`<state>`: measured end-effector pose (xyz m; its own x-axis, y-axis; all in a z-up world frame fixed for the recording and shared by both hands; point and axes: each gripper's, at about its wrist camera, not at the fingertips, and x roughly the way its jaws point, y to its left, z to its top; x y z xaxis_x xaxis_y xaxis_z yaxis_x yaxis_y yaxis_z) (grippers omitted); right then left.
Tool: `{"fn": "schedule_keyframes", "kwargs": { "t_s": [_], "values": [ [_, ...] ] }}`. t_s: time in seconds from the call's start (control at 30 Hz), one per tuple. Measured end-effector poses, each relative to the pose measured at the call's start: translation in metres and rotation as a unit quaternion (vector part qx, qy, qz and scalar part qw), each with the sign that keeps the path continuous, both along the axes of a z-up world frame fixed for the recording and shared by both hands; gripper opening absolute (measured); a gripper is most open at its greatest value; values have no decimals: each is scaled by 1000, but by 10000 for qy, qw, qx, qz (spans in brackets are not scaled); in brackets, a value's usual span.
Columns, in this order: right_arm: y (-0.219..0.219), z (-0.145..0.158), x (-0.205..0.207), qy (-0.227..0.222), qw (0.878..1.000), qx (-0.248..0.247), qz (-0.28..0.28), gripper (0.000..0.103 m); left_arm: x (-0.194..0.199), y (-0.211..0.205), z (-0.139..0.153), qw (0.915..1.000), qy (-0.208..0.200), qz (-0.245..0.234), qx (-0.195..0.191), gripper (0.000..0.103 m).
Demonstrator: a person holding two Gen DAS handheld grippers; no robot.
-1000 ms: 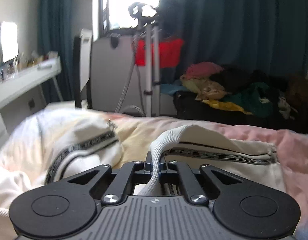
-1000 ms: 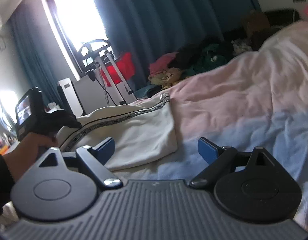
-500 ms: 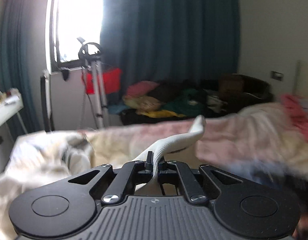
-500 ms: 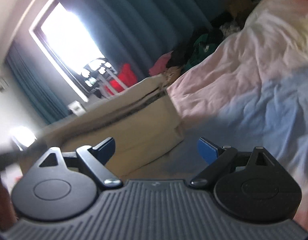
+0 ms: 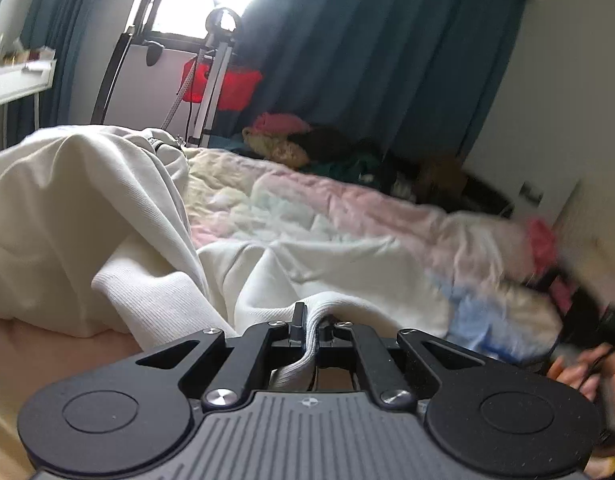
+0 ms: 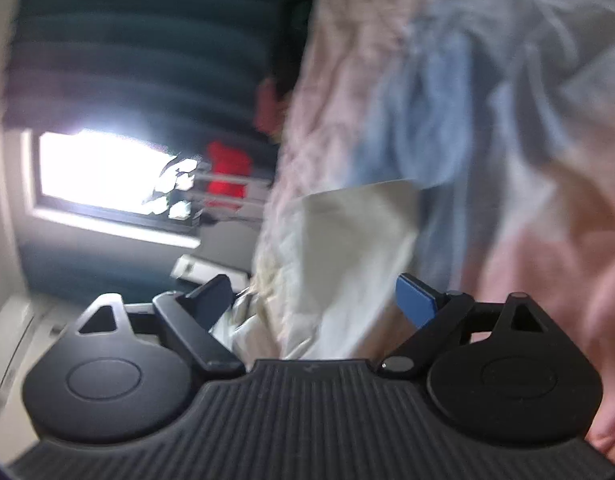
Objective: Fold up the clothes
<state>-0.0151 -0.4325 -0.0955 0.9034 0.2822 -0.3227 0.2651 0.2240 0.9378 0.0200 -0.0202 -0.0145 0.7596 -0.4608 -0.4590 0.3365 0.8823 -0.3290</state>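
Note:
A cream garment (image 5: 119, 208) lies bunched on the bed, with a ribbed hem. My left gripper (image 5: 312, 322) is shut on that ribbed cream hem, which runs between its jaws. In the right wrist view the picture is tilted sideways and blurred; my right gripper (image 6: 315, 300) is open and empty, with the cream garment (image 6: 347, 248) just beyond its blue pads (image 6: 417, 306). The other hand shows blurred at the lower right of the left wrist view (image 5: 587, 368).
The bed has a pink, blue and pale yellow quilt (image 5: 347, 208). A heap of coloured clothes (image 5: 307, 144) lies beyond it by dark teal curtains (image 5: 367, 60). A tripod (image 5: 211, 80), a red item (image 5: 223, 84) and a white desk (image 5: 15, 80) stand near the window.
My left gripper has pulled the hem toward the near side, and the garment now lies bunched at left. The right gripper has rolled sharply sideways while moving, still open.

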Motion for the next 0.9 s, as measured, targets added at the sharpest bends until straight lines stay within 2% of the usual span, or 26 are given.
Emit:
{"fn": "schedule_keyframes", "kwargs": {
  "t_s": [0.1,0.2,0.33,0.4,0.47,0.57,0.67,0.77,0.83,0.9],
  "values": [
    [15,-14,14,259,9992,101,273,69,2,15,-3,9991,12,104,-404,3],
    [35,-29,40,401,9979,137,494,68,6,29,-6,9964,172,297,-779,3],
    [39,-42,66,500,9987,60,113,62,13,51,-7,9925,199,500,-1097,3],
    [29,-43,72,434,9989,-38,-174,50,16,62,-8,9909,259,567,-1195,3],
    [13,-39,74,509,9974,-240,-440,20,19,67,-12,9898,343,547,-1268,3],
    [-4,-34,77,457,9969,-232,-596,13,21,61,-14,9911,373,378,-1224,3],
    [-11,-13,81,426,9949,-703,-583,12,28,45,-17,9932,353,43,-1112,3],
    [-24,9,68,93,9913,-970,-887,11,37,35,-19,9872,510,-601,-1386,9],
    [-44,23,52,-139,9874,-1038,-1188,11,45,28,-20,9842,637,-845,-1418,17],
    [-69,34,34,-405,9810,-1020,-1601,11,48,20,-22,9799,747,-1081,-1501,40]
  ]
}}
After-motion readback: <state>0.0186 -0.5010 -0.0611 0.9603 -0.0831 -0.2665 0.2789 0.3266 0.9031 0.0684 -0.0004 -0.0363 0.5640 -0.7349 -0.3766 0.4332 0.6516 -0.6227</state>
